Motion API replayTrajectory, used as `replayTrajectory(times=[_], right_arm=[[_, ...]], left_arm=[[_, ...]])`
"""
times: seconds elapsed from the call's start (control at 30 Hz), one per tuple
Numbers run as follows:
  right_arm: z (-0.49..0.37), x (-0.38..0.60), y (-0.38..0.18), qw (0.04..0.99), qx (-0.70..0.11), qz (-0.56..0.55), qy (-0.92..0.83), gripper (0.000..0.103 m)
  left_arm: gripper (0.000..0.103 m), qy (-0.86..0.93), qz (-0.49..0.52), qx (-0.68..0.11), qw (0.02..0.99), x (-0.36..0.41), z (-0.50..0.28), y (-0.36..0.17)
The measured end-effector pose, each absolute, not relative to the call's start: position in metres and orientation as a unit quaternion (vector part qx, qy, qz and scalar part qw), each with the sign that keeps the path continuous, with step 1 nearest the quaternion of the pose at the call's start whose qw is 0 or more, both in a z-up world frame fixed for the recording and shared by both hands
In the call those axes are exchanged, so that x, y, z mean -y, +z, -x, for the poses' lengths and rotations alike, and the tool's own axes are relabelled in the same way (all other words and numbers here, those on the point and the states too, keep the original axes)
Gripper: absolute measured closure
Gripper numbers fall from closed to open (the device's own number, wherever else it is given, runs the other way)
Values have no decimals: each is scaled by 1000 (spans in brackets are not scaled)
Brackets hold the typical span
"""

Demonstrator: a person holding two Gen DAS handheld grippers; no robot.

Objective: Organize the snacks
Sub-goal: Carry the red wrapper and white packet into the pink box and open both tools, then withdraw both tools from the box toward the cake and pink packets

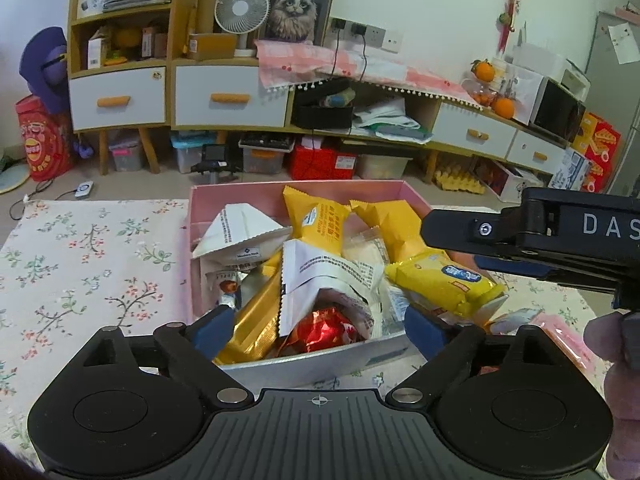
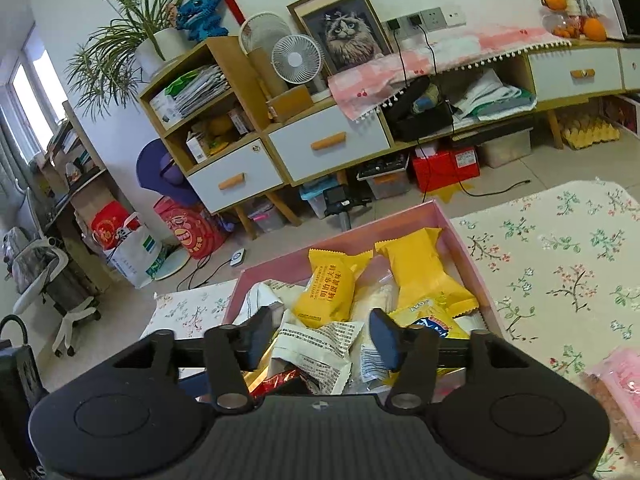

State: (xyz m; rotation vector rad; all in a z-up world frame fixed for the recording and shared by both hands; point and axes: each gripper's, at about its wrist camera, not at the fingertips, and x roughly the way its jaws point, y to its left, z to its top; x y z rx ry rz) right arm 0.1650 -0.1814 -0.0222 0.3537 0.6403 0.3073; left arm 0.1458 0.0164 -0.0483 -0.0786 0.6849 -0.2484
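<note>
White packet (image 1: 320,280), printed side up, lying in the pink box (image 1: 296,190) atop a red foil wrap (image 1: 326,330) and beside a gold bar (image 1: 252,326); long axis running away from the near wall, roughly along the left tongs' (image 1: 318,328) line; sitting between those blue pads (image 1: 212,330), spread wide and touching nothing; nearer the left hand, by this reading. Right tongs (image 2: 324,338) hovering over the same heap, partly parted, gripping nothing; yellow packs (image 2: 326,294) farther back; floral cloth (image 1: 80,260) around.
</note>
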Motion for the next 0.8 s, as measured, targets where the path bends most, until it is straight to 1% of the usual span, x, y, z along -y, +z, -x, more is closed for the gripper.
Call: replayTrajectory(times=[0.17,0.3,0.37,0.53,0.63,0.67,0.8], right_arm=[[-158,185,-19,926,-311,-158,141,54],[-152,187,-17,930,-313,-138,138,46],[-147,188,-16,931,-314,-124,136,38],[-134,192,-15,933,-319,-91,139,30],[-125,194,-14,937,-316,-60,135,29],[-122,195,-13,939,-314,-50,132,26],[-110,202,-14,942,-308,-16,128,25]], left_arm=[[9,-122,24,-329,936,-21,-133,-43],[7,-124,4,-326,937,-21,-123,-42],[7,-126,-1,-326,937,-21,-118,-41],[5,-133,-19,-332,934,-17,-108,-40],[5,-137,-31,-336,931,-14,-103,-41],[4,-138,-34,-337,931,-14,-102,-42],[4,-141,-43,-343,928,-13,-97,-45]])
